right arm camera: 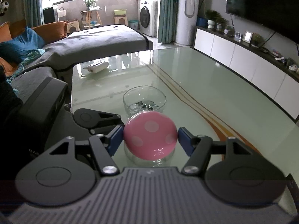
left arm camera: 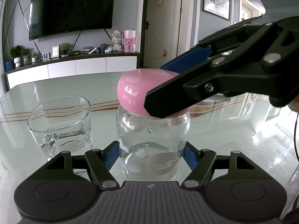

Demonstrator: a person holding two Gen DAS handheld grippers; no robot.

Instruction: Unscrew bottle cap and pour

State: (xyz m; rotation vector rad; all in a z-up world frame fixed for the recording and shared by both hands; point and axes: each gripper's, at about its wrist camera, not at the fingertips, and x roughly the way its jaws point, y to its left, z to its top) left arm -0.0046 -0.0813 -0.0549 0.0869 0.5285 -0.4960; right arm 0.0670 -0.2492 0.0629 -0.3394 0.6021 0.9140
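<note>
The right gripper (right arm camera: 150, 138) has its blue pads closed on both sides of the pink spotted cap (right arm camera: 150, 135), which sits on the clear bottle (left arm camera: 152, 145). The left gripper (left arm camera: 151, 155) clamps the bottle's lower body, pads touching the glass at either side. The bottle stands upright on the glass table (left arm camera: 233, 149). An empty glass tumbler (left arm camera: 61, 127) stands near the bottle, at ten o'clock in the left wrist view.
</note>
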